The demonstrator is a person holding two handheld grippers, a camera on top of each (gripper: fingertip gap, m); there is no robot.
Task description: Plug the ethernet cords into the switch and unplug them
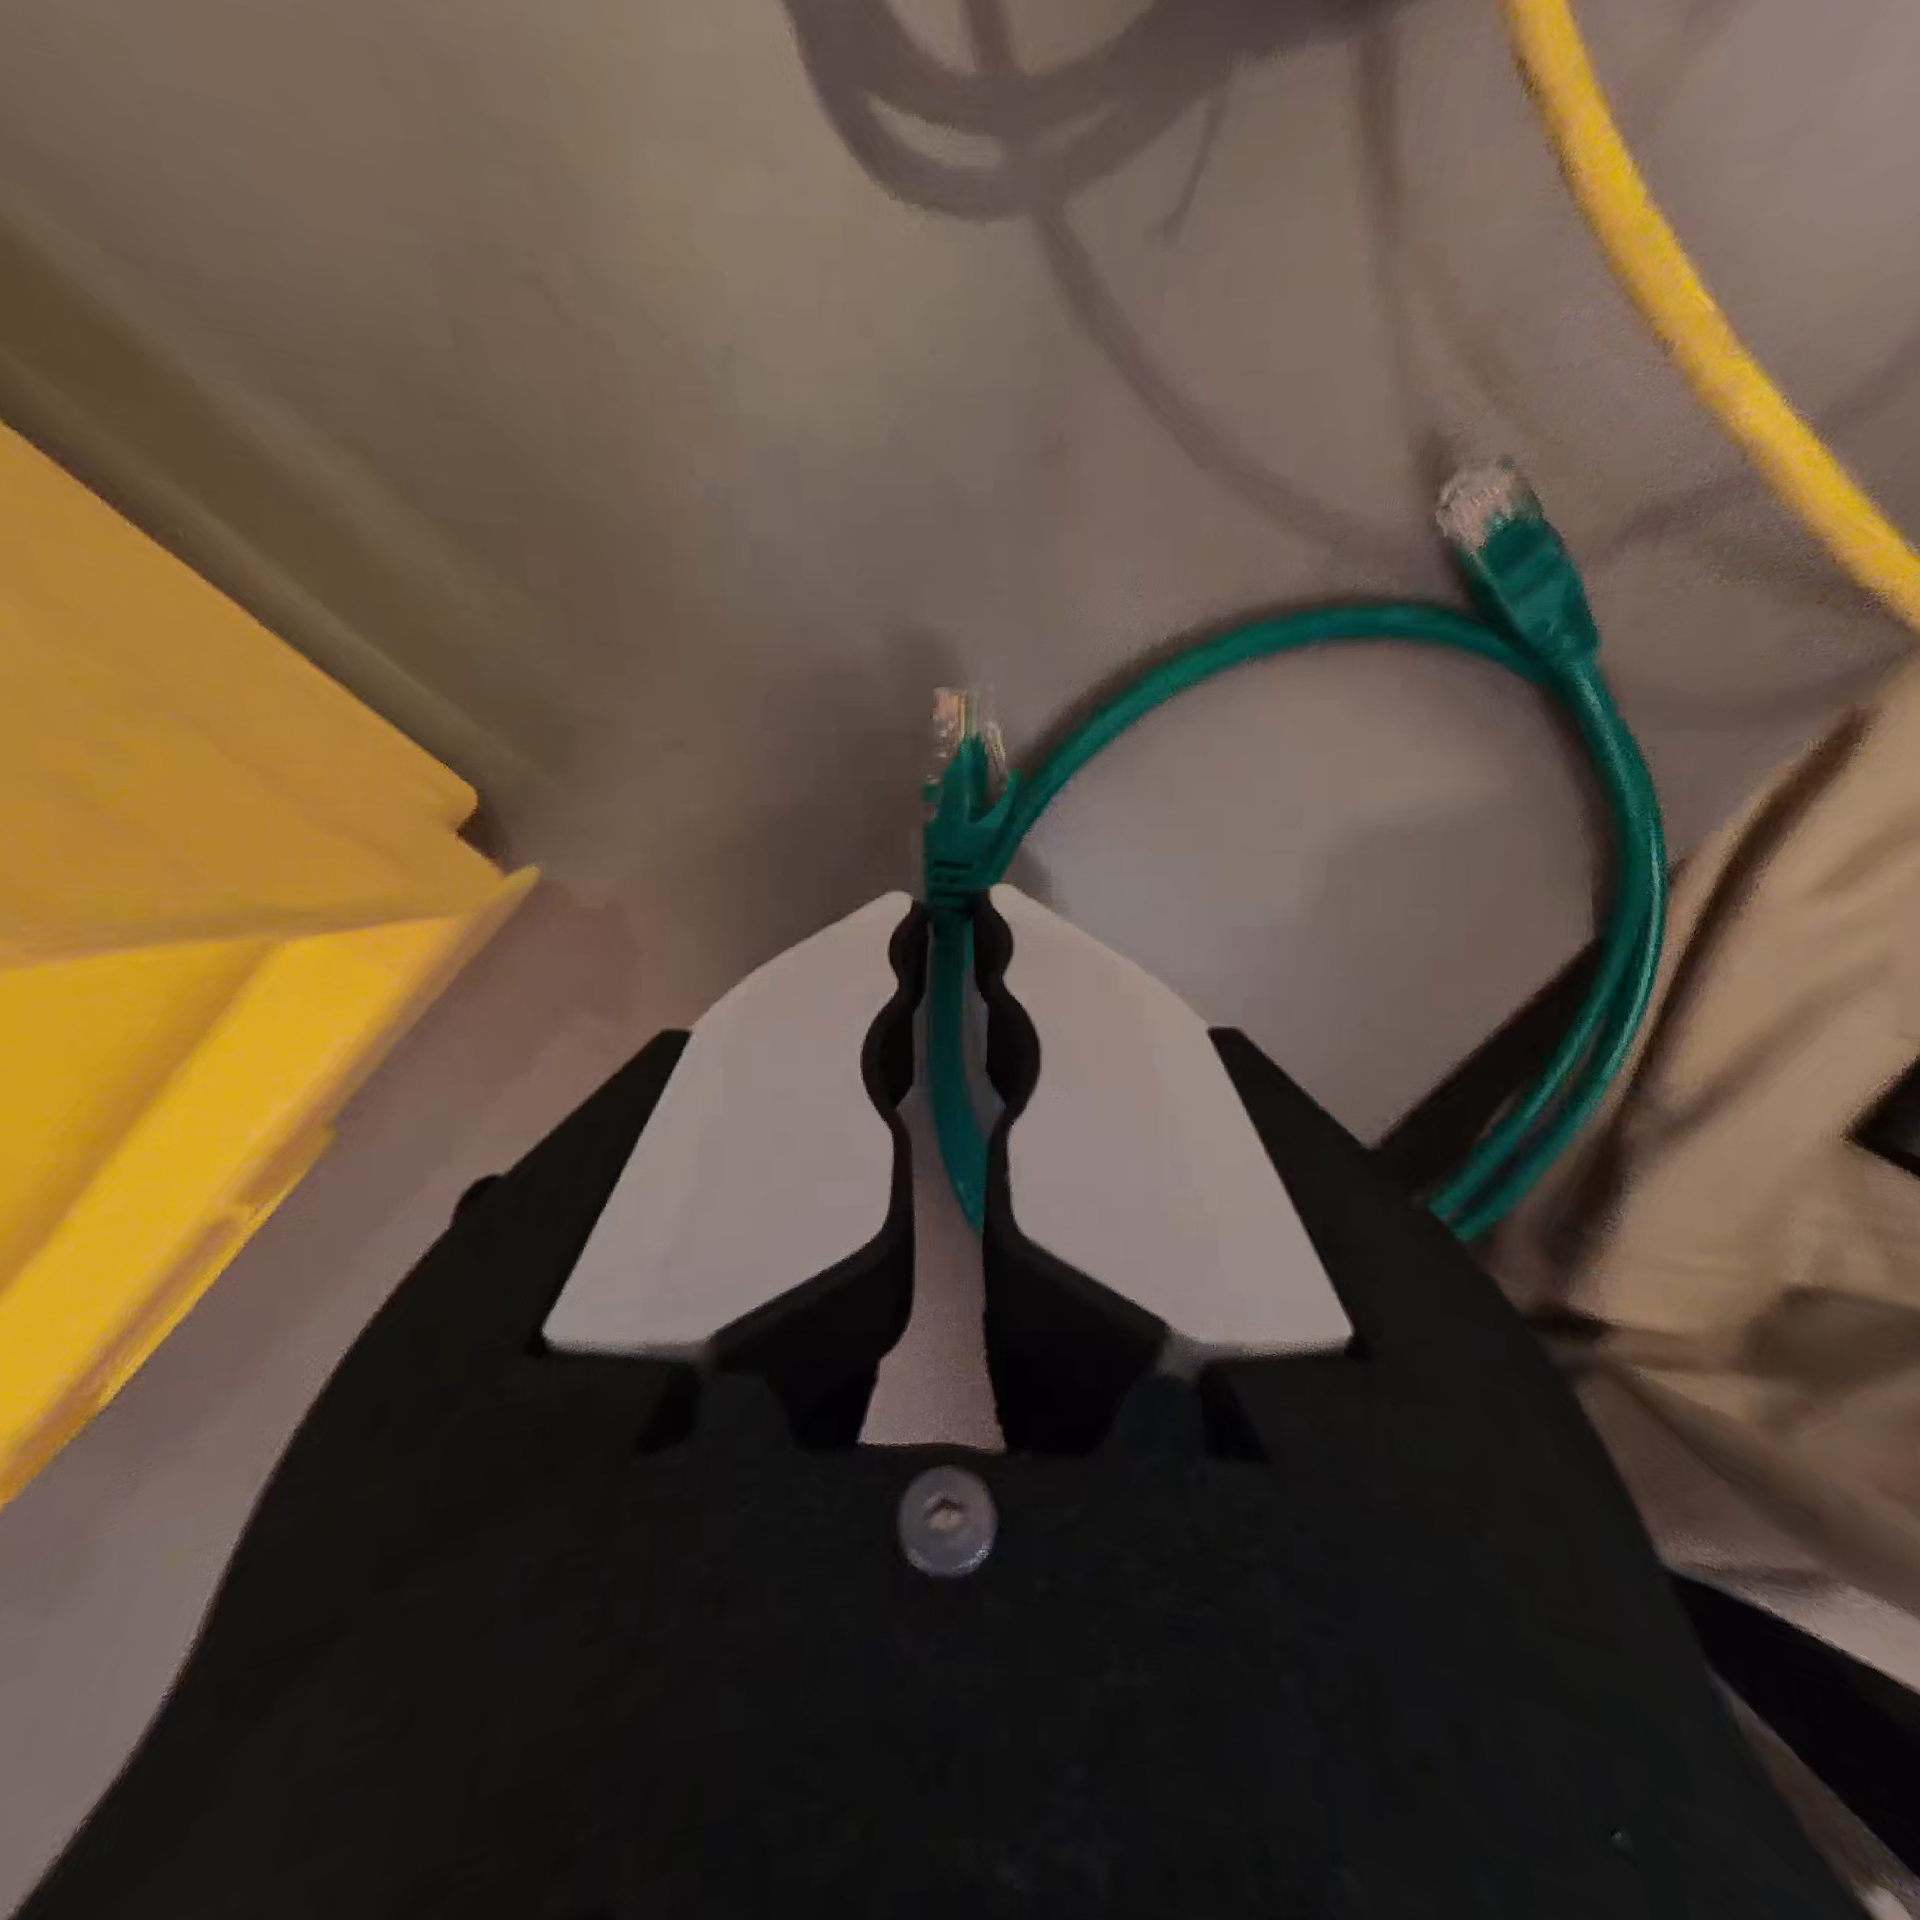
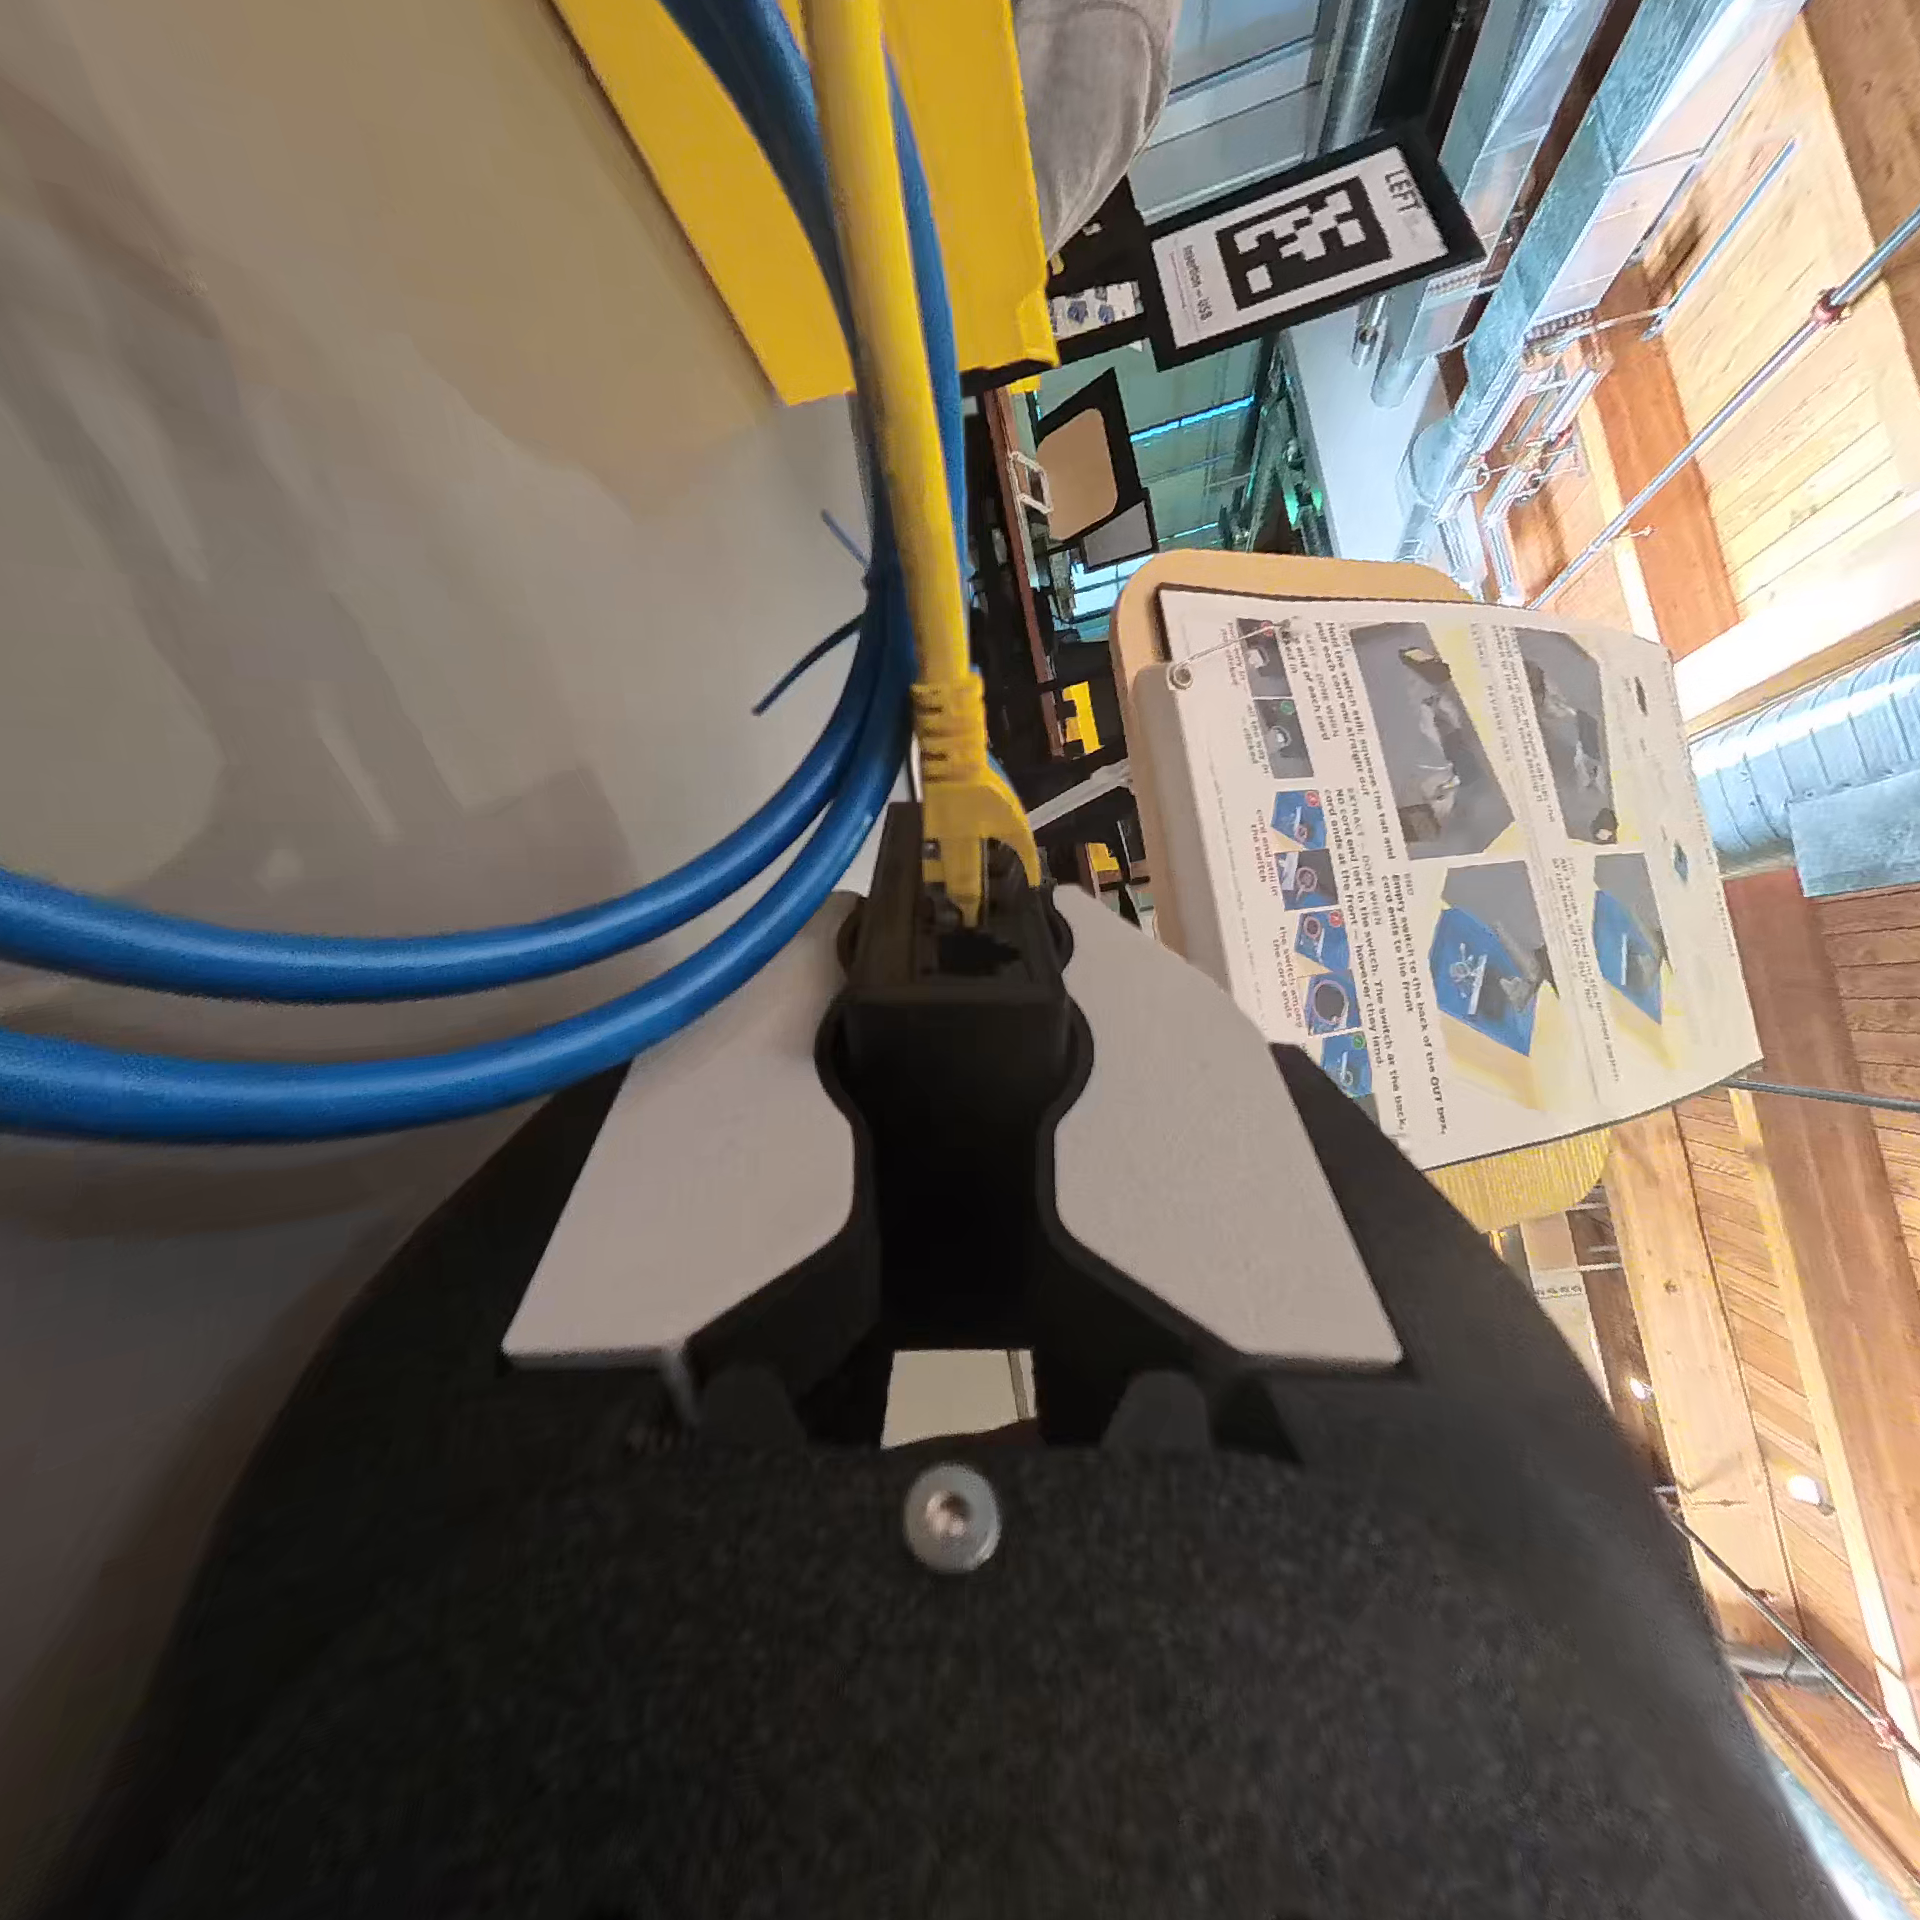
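Green cord (image 1: pixel 1616 831) pinched between left fingers (image 1: pixel 1023 945); black switch (image 2: pixel 951 997) clamped between right fingers (image 2: pixel 1143 997).

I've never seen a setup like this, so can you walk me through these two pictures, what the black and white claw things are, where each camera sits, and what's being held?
Each picture comes from a camera mounted on a hand-held gripper, looking forward along its two white fingers. A person holds one such tool in each hand; there is no robot arm.

In the left wrist view, the left gripper is shut on a green ethernet cord, just behind one plug. The cord loops round, and its other plug lies free over the grey surface. A yellow bin sits at the left, and a yellow cord crosses the top right.

In the right wrist view, the right gripper is shut on a small black switch. The yellow cord is plugged into it, and blue cords loop beside it. A printed instruction sheet stands behind.
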